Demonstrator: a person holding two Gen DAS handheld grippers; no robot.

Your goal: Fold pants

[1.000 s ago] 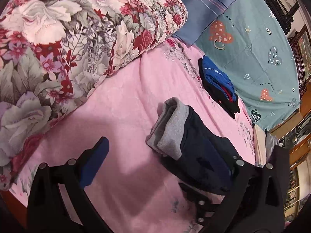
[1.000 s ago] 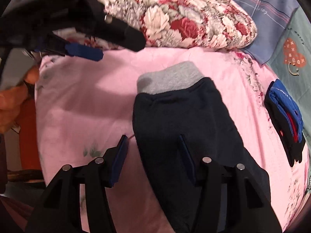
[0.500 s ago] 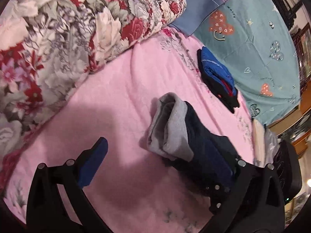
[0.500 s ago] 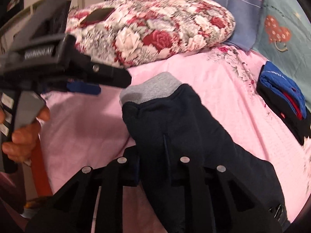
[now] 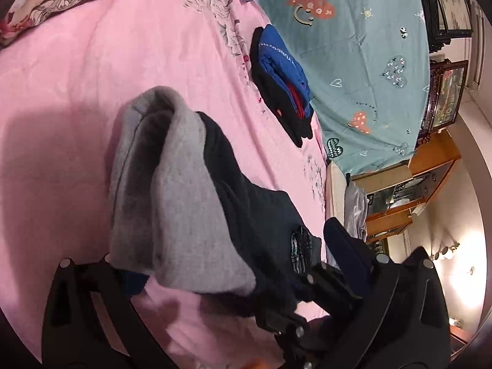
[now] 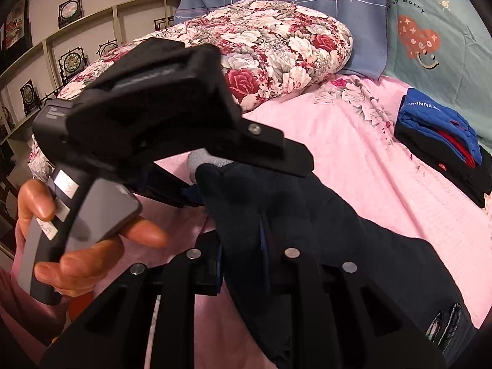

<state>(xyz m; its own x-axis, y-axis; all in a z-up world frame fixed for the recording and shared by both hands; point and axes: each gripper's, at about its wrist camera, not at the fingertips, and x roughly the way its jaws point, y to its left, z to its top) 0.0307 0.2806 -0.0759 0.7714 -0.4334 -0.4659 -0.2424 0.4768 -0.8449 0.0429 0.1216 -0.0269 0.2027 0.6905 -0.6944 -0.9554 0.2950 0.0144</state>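
Dark navy pants (image 5: 255, 215) with a grey waistband (image 5: 184, 184) lie partly folded on the pink bed sheet (image 5: 123, 46). My left gripper (image 5: 236, 264) is open, and its two fingers straddle the waistband end, one blue pad (image 5: 344, 246) showing on the right, the other tucked under the grey cloth. In the right wrist view my right gripper (image 6: 243, 246) is shut on a pinch of the pants (image 6: 338, 230) near their left edge. A hand (image 6: 77, 252) holds the left gripper's black body (image 6: 147, 98) just above the waistband there.
A folded blue, red and black clothes stack (image 5: 283, 86) (image 6: 439, 141) sits further back on the sheet. A floral quilt (image 6: 276, 49) and a teal sheet (image 5: 369, 46) lie behind. A wooden cabinet (image 5: 415, 184) stands beyond the bed's edge.
My left gripper has moved forward until its fingers straddle the grey waistband. My right gripper has closed on the pants' edge and the cloth has bunched up there.
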